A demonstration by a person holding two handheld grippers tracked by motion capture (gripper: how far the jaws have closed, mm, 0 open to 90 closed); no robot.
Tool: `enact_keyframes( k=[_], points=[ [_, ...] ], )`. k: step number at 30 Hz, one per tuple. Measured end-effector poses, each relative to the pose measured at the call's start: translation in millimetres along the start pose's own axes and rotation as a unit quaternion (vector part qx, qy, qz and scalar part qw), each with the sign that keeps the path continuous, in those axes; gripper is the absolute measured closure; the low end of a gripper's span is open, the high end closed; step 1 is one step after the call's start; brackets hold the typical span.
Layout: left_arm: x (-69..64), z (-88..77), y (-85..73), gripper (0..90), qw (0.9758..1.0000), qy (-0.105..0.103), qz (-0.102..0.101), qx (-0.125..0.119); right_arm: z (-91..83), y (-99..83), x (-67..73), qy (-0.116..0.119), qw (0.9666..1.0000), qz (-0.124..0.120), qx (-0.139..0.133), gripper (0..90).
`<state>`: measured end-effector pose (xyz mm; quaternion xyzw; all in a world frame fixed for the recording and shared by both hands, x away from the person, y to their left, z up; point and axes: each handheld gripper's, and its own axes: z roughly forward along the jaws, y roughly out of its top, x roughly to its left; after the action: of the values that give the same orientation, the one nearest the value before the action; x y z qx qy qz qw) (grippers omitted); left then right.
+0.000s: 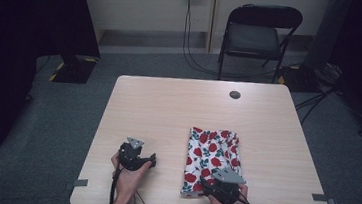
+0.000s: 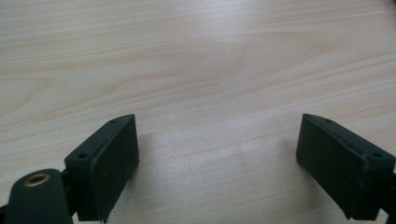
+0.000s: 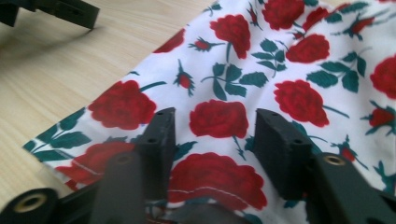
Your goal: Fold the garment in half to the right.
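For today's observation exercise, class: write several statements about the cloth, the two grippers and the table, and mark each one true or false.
1. The rose-patterned cloth lies on the table's right half. True.
2. The left gripper holds the cloth. False: its jaws stand open over bare wood.
3. The right gripper is over the cloth's near edge. True.
4. The cloth is plain blue. False: white with red roses.
5. A chair stands beyond the table. True.
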<state>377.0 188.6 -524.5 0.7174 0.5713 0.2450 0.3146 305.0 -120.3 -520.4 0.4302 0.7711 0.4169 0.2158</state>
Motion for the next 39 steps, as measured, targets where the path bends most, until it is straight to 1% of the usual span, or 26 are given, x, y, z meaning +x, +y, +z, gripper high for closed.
enact_keyframes(
  k=[2,3,5,7,9,10,11,12,13,15,16,18,20,22,23,27,32,34,35,36,39],
  points=[
    [0.3,0.2,-0.3,11.8,1.0000,-0.001,0.001,-0.002,-0.2,0.2,-2.8,0.001,0.9999,0.013,0.001,40.5],
    [0.3,0.2,-0.4,11.7,1.0000,-0.001,0.000,-0.002,-1.0,1.1,-4.6,0.002,0.9999,0.014,0.000,35.5],
    [0.4,0.5,-0.7,11.3,1.0000,-0.001,0.001,-0.003,-2.6,4.9,-9.0,0.004,0.9997,0.025,-0.003,27.0],
    [0.8,0.6,-0.7,10.7,1.0000,-0.001,0.002,-0.003,-4.3,10.5,-13.9,0.011,0.9993,0.033,-0.011,23.5],
    [0.7,0.7,-1.0,10.6,1.0000,-0.001,0.002,-0.005,-4.6,17.6,-18.7,0.005,0.9990,0.039,-0.018,18.4],
    [0.7,0.7,-1.1,10.6,1.0000,-0.001,0.002,-0.005,-3.2,21.4,-21.0,0.002,0.9990,0.042,-0.018,15.9],
    [0.6,0.7,-1.2,10.6,1.0000,-0.001,0.002,-0.005,-0.5,24.9,-23.1,0.004,0.9989,0.045,-0.011,14.3],
    [0.8,0.8,-1.2,10.6,1.0000,-0.001,0.002,-0.006,2.8,27.6,-24.9,0.011,0.9987,0.050,-0.004,13.4],
    [0.9,0.9,-1.3,10.4,1.0000,-0.001,0.002,-0.006,7.0,29.5,-25.9,0.011,0.9984,0.054,0.007,12.7],
    [0.9,0.9,-1.3,10.2,1.0000,-0.001,0.002,-0.006,12.5,29.2,-25.7,0.008,0.9987,0.046,0.020,12.1],
    [0.9,0.9,-1.5,10.2,1.0000,-0.001,0.002,-0.007,15.2,28.1,-25.4,0.009,0.9983,0.048,0.031,11.4],
    [0.9,0.9,-1.7,10.2,1.0000,-0.001,0.003,-0.007,20.7,25.5,-23.8,0.002,0.9979,0.039,0.051,8.3],
    [1.0,0.8,-1.7,10.2,1.0000,-0.002,0.003,-0.007,23.8,22.3,-23.0,-0.002,0.9976,0.044,0.053,8.5],
    [1.2,0.9,-1.7,10.1,1.0000,-0.002,0.004,-0.007,29.3,18.0,-22.1,-0.016,0.9973,0.036,0.062,6.9],
    [1.4,0.9,-1.8,9.9,1.0000,-0.002,0.004,-0.007,30.6,15.5,-20.6,-0.022,0.9977,0.031,0.057,6.8],
    [1.7,1.2,-1.9,9.3,1.0000,-0.002,0.005,-0.008,31.6,15.6,-17.3,-0.032,0.9974,0.023,0.060,6.7],
    [1.6,1.3,-2.1,9.2,1.0000,-0.002,0.004,-0.008,33.6,16.7,-17.4,-0.034,0.9973,0.021,0.062,5.4],
    [0.8,1.6,-2.1,8.8,1.0000,0.000,0.001,-0.009,35.5,18.1,-18.4,-0.031,0.9972,0.021,0.064,4.8],
    [0.8,2.0,-2.0,7.8,1.0000,0.005,-0.003,-0.007,36.7,18.9,-19.3,-0.029,0.9973,0.018,0.064,4.7],
    [0.9,2.2,-2.0,6.3,1.0000,0.006,-0.004,-0.007,37.7,19.8,-19.9,-0.028,0.9973,0.018,0.065,4.7],
    [0.7,2.2,-2.0,6.1,0.9999,0.007,-0.005,-0.007,41.4,22.7,-21.5,-0.027,0.9973,0.017,0.066,4.4]
  ],
)
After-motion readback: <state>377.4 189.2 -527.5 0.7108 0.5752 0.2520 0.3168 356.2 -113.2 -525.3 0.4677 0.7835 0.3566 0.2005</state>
